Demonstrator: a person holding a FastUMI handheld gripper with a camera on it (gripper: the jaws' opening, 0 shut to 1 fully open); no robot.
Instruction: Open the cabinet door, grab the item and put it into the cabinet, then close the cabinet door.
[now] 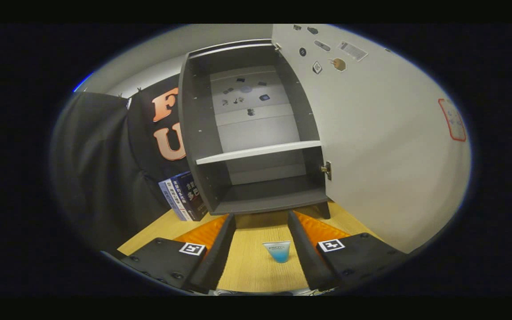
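Note:
The dark grey cabinet stands open ahead of me on the wooden table. Its white door is swung wide to the right, with stickers near its top. Inside, a white shelf splits the cabinet into an upper and a lower compartment; both look bare. A small tube with a blue lower part and a white top stands on the table between my fingers, closer to the right one. My gripper is open, its fingers well apart and not touching the tube.
A few dark blue books lean against the cabinet's left side. Black cloth hangs to the left behind them. The cabinet's floor sits just beyond my fingertips, raised slightly above the table.

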